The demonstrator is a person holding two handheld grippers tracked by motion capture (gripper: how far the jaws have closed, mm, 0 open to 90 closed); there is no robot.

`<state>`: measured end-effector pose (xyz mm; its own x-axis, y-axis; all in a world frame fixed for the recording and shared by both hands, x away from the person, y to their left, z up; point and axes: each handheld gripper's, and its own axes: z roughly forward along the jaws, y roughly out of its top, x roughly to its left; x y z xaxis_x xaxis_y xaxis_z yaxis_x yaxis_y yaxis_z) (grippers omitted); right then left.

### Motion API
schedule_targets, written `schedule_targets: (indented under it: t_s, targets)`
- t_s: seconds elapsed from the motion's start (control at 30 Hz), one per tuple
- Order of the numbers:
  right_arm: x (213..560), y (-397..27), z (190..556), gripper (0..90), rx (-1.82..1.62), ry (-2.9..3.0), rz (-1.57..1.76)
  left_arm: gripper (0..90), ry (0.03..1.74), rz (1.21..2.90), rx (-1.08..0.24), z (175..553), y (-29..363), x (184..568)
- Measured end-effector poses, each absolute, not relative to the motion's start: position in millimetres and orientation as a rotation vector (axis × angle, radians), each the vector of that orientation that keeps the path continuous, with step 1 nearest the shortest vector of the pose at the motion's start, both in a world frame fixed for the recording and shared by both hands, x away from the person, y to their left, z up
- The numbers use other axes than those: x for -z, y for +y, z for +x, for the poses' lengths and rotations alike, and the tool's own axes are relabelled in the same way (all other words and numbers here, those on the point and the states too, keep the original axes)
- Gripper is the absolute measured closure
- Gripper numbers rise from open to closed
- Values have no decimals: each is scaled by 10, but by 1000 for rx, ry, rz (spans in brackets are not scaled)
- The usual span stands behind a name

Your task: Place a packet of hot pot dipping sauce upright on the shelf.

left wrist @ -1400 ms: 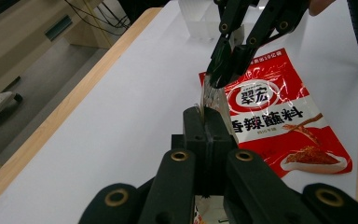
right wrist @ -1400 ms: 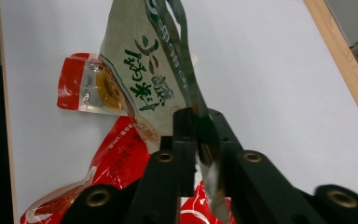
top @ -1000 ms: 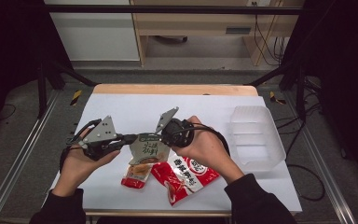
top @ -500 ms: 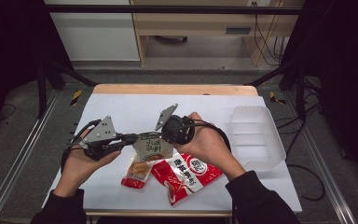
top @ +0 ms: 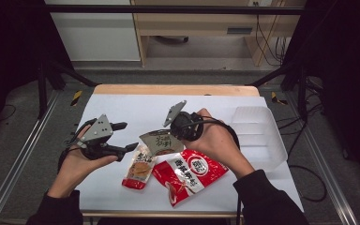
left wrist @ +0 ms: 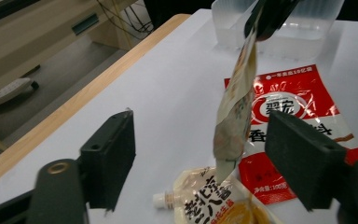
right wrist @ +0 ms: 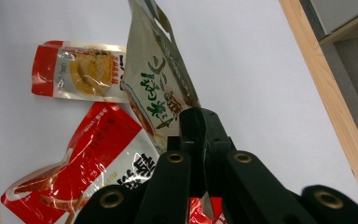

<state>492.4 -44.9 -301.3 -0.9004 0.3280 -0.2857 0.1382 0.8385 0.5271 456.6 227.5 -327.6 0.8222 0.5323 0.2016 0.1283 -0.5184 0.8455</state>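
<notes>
- R gripper [top: 166,136]: jaws pinched tight on one edge of the beige pouch [top: 159,142], holding it up off the table [top: 122,105], centre of scene.
- L gripper [top: 124,138]: jaws have just been opening, now spread wide; in the L gripper view the pouch [left wrist: 235,107] hangs between the jaws w/o touching either pad.
- Beige pouch hangs over the small spouted sauce pouch [top: 139,167] & just left of the big red packet [top: 187,173]; both lie flat on the near part of the table.
- Clear plastic tub [top: 258,136] sits at right, well apart from pouch.
</notes>
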Motion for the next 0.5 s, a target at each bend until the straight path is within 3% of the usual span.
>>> schedule_targets:
  t_s: [0.13, 0.5]
  targets:
    - [2993, -532, 4929, 900, -717, 2643, 357, 144, 536, 2078, -577, 4600, 2354, 3359]
    - [2901, -765, 4927, 900, -719, 2626, 400, 63, 663, 2063, -573, 4638, 2678, 3729]
